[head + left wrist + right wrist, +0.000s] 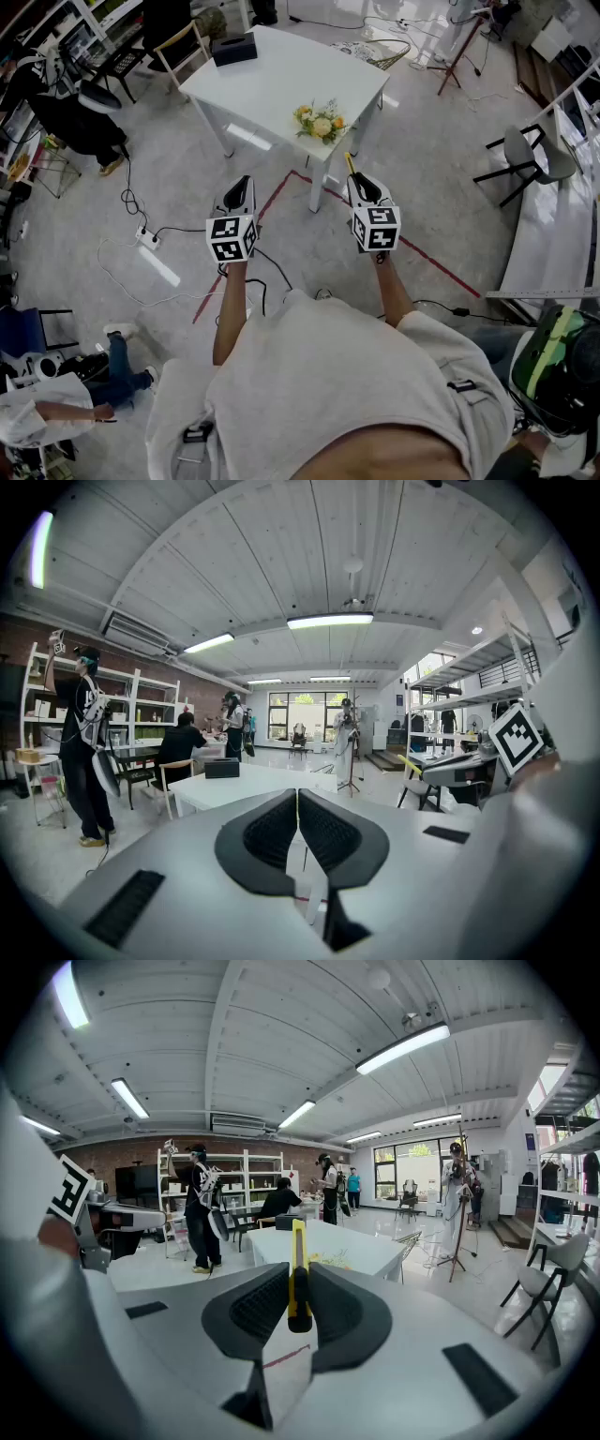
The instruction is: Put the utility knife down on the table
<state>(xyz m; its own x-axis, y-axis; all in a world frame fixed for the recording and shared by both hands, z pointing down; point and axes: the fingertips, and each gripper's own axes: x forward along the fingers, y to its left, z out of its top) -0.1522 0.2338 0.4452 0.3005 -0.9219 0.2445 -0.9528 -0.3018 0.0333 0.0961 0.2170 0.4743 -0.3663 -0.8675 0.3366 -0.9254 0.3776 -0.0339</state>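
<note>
My right gripper is shut on a yellow utility knife, which stands upright between the black pads and sticks out past the jaw tips. My left gripper is held level beside it, jaws shut with nothing between them. Both are held in the air over the grey floor, short of the white table. The table's near corner carries a small bunch of yellow flowers; a black box sits at its far end.
A red tape line runs on the floor under the grippers. Cables and a power strip lie at the left. Chairs stand beyond the table and at the right. People stand near shelves in the background.
</note>
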